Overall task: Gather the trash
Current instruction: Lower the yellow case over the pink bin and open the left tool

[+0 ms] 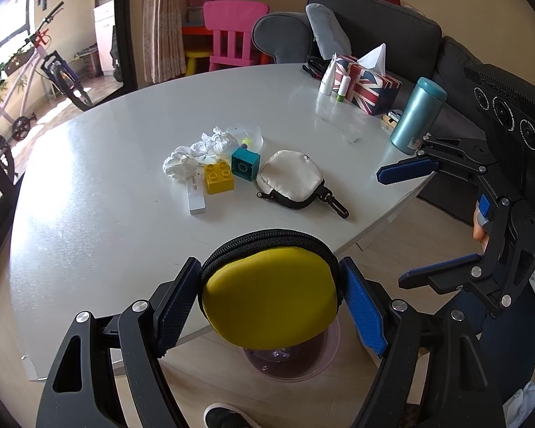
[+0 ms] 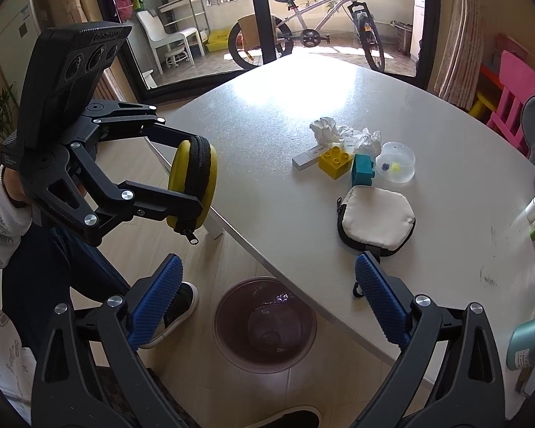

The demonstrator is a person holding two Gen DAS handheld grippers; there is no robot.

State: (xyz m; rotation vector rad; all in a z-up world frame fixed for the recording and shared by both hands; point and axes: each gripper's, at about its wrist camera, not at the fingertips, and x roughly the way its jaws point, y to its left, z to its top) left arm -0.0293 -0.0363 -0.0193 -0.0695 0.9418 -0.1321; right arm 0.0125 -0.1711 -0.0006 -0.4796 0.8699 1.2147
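My left gripper [image 1: 271,299] is shut on a yellow zip pouch [image 1: 271,299] and holds it past the table's near edge, above a purple-brown trash bin [image 1: 292,360] on the floor. The same pouch [image 2: 192,185] and bin [image 2: 264,324] show in the right wrist view. My right gripper [image 2: 267,306] is open and empty, low beside the table edge over the bin; it also shows in the left wrist view [image 1: 403,228]. Crumpled white tissues [image 1: 199,153] lie mid-table, next to a white pouch [image 1: 290,178].
On the white table [image 1: 89,178] lie a yellow brick [image 1: 218,177], a teal brick [image 1: 245,164], a white stick [image 1: 195,196] and a clear lid [image 1: 245,134]. A flag tissue box [image 1: 365,83] and teal flask [image 1: 417,116] stand at the far right. A shoe [image 2: 182,303] is by the bin.
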